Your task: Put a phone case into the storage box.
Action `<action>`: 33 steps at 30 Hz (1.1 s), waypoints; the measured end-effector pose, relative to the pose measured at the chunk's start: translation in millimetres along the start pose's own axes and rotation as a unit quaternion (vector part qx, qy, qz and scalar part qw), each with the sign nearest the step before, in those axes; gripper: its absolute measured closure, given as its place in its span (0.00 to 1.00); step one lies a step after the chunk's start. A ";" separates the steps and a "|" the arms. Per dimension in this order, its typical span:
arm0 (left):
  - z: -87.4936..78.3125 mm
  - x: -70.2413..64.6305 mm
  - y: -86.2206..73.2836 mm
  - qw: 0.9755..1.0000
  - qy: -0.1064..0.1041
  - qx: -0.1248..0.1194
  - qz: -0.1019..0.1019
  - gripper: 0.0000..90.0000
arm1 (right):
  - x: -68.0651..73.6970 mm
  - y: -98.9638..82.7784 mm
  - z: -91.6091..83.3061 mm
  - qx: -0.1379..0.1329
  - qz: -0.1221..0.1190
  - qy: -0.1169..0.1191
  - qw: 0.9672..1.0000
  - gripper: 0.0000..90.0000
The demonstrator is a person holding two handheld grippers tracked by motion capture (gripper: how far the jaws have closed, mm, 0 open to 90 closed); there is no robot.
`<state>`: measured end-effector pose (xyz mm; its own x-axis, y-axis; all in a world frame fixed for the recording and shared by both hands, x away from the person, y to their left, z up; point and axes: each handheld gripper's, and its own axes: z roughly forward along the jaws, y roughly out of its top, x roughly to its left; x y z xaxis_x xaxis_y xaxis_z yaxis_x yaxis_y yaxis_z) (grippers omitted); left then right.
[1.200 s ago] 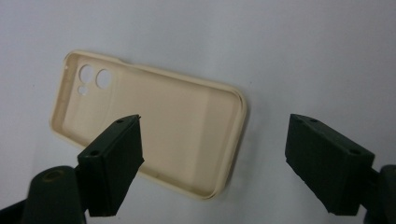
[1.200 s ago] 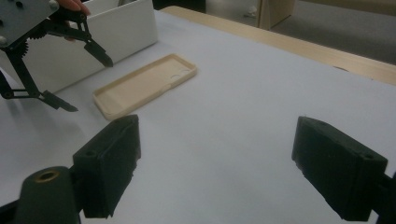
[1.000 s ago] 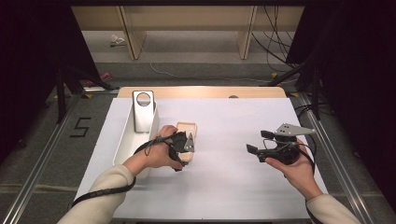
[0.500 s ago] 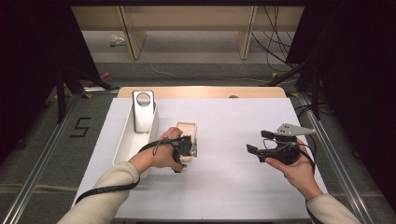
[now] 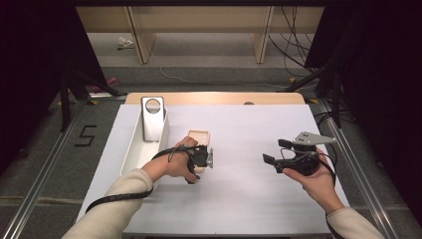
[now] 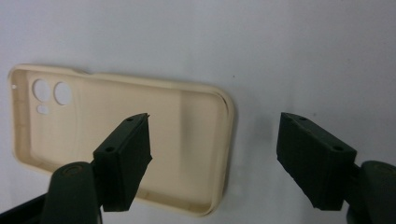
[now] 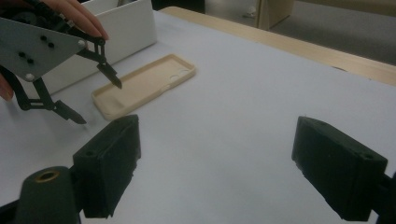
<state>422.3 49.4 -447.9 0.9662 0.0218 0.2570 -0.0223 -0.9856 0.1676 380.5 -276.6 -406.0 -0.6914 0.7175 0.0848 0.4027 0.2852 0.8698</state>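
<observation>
Left gripper (image 6: 215, 154) is hovering over the beige phone case (image 6: 116, 140), jaws apart and just been closing, straddling its short end wall to pinch it, nothing gripped yet; case lying open-side-up beside the white bin (image 5: 134, 149); right gripper (image 7: 229, 172) is waiting wide, empty

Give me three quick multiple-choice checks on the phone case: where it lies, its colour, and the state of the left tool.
1. Where does the phone case lie?
A. inside the white bin
B. on the white table top beside the bin
C. on the floor

2. What colour is the case?
A. cream
B. black
C. red

3. How is the left tool set?
A. clamped on the case
B. shut, off the case
C. open, jaws astride the case's end

Answers: 1 B, it lies flat next to the white bin. 2 A, pale cream all over. 3 C, its jaws have been closing, but neither pad presses the case.
</observation>
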 end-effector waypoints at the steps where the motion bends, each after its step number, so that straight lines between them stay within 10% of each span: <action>1: 1.0 -0.7 -0.5 1.000 -0.004 -0.003 -0.006 0.31 | 0.0 0.0 0.0 0.000 0.000 0.000 1.000 0.18; 33: 9.2 11.1 -4.1 0.999 -0.045 0.030 0.005 0.59 | 0.0 -0.2 0.0 -0.001 0.000 0.001 1.000 0.18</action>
<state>435.5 52.2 -454.4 0.9852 0.0001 0.1712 -0.0187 -0.9939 0.1084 380.4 -276.7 -406.2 -0.6924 0.7163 0.0864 0.4025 0.2841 0.8702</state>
